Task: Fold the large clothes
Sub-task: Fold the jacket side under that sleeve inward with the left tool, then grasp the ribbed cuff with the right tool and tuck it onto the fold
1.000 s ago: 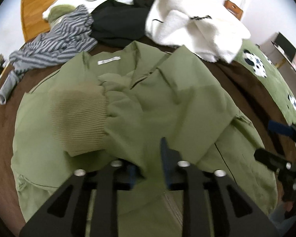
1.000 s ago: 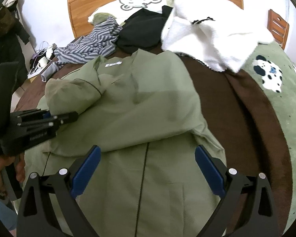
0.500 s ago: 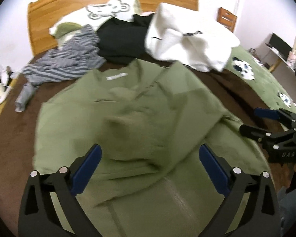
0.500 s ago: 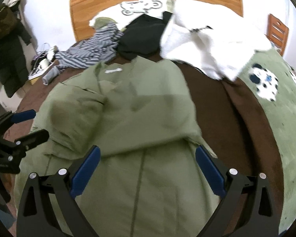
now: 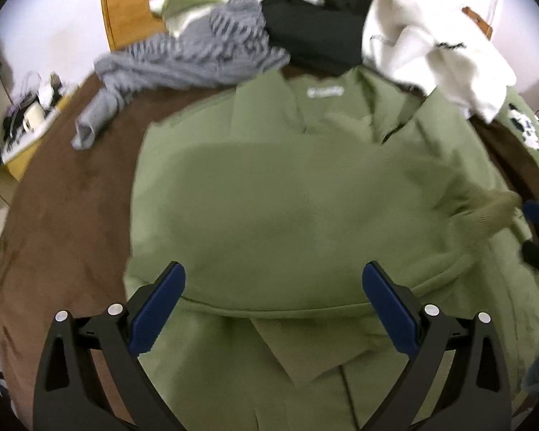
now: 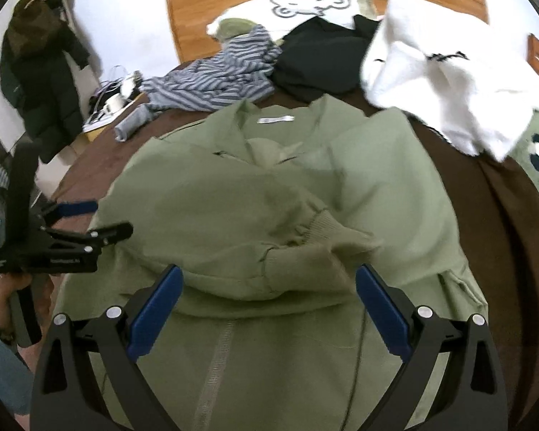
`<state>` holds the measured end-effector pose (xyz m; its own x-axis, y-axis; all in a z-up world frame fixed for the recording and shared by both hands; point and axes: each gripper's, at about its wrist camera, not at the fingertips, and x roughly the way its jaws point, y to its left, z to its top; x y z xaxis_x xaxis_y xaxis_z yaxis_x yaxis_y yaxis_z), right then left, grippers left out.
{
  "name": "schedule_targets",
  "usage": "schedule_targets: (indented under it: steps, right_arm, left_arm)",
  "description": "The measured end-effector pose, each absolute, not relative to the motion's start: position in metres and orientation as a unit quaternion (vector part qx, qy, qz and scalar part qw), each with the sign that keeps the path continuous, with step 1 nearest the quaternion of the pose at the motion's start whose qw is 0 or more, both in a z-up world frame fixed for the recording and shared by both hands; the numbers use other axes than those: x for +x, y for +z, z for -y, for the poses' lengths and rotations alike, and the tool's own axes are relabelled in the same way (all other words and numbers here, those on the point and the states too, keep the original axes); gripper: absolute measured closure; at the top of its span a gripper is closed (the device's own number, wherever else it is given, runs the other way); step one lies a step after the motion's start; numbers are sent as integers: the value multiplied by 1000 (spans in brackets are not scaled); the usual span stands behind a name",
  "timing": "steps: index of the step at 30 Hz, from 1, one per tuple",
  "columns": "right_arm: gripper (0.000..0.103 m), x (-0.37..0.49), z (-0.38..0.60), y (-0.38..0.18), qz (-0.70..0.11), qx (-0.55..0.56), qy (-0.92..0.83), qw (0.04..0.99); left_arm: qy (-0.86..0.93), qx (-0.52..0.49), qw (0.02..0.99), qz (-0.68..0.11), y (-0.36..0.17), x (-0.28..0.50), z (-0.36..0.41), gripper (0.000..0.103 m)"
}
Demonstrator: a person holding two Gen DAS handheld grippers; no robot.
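Currently, the green jacket (image 6: 233,222) lies sleeves-folded mid-bed (image 6: 514,215), other clothes (image 6: 431,72) at its headboard edge, both grippers (image 5: 273,309) (image 6: 266,305) open, empty.

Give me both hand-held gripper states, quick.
Left hand-held gripper: open, empty, above the green jacket.
Right hand-held gripper: open, empty.
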<state>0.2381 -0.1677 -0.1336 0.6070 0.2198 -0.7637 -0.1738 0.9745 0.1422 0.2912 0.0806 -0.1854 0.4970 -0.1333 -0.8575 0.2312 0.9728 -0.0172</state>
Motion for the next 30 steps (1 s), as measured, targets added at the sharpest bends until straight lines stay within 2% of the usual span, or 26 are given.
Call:
schedule_targets:
  steps: [3, 6, 8, 10, 12, 15, 18, 19, 20, 25, 30]
  right_arm:
    - [10, 236, 188, -134, -419, 45, 91, 902]
    - [21, 241, 208, -138, -423, 58, 80, 901]
    - [34, 245, 216, -140, -424, 75, 82, 899]
    - [41, 249, 222, -142, -425, 108, 99, 893]
    - [43, 252, 222, -144, -428, 118, 106, 890]
    - [51, 257, 214, -155, -453, 124, 120, 874]
    - [68, 258, 205, -167, -463, 128, 138, 866]
    - [81, 258, 203, -170, -468, 124, 141, 864]
    - [85, 258, 202, -173, -473, 123, 141, 861]
    - [87, 241, 211, -169, -483, 91, 119, 863]
    - [87, 236, 223, -191, -514, 91, 99, 847]
  left_arm:
    - [-110, 44, 857, -501, -204, 291, -85, 7]
    - [-113, 25, 861, -496, -208, 287, -90, 7]
    - [-113, 13, 861, -495, -210, 287, -92, 7]
    - [-112, 8, 862, -494, -212, 287, -92, 7]
    - [-110, 12, 863, -493, -213, 287, -89, 7]
    - [-111, 11, 862, -494, -214, 288, -91, 7]
    - [-113, 10, 861, -495, -214, 289, -91, 7]
    - [-113, 11, 861, -496, -214, 289, -91, 7]
    - [-113, 11, 861, -496, -214, 289, -91, 7]
    - [-118, 3, 863, -492, -204, 286, -88, 7]
    - [-130, 20, 863, -487, -191, 284, -75, 7]
